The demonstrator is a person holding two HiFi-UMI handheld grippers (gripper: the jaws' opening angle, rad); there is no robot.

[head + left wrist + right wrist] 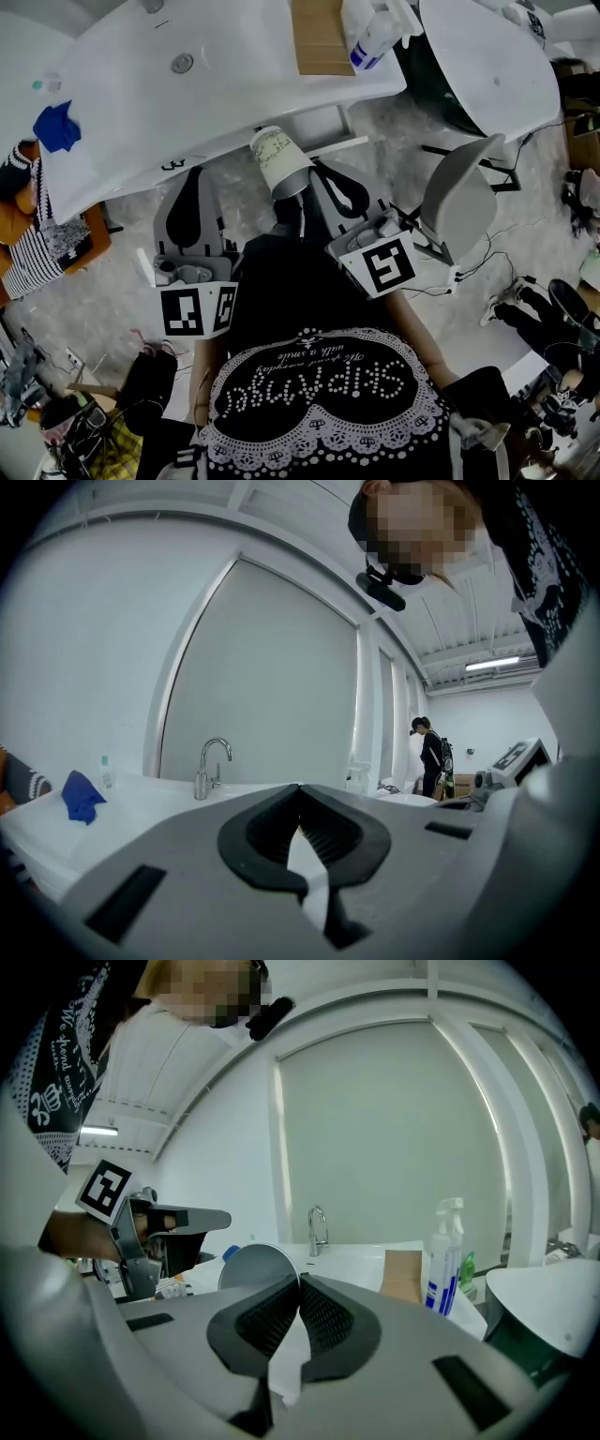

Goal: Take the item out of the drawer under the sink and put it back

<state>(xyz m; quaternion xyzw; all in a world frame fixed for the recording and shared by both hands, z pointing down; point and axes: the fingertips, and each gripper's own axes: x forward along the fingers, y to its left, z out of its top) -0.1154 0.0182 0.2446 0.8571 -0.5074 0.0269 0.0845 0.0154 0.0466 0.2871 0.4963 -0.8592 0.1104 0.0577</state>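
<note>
The left gripper (300, 787) sits low left in the head view, jaws closed on nothing. The right gripper (300, 1281) is closed too, its tips apparently pinching the rim of the cup (279, 159). The cup hangs tilted in the upper centre of the head view, mouth toward the person, just in front of the counter (141, 103) and over the floor. No open drawer shows. The cup looks like thin paper: very light, soft in the wall and easily crushed or creased, with the rolled rim its stiffest part. A light pinch at the rim seems the right hold, since a squeeze across the body would likely buckle it. It should not slip much, being matt. As for writing, the shirt (319, 375) at the bottom of the head view carries big dotted letters I cannot read surely, and a script line that seems to end "with a smile". The cup's side has fine print too small to read. The counter's front edge bears a small dark mark. The bottle (441, 1260) farther back has a blue label, unreadable.
</note>
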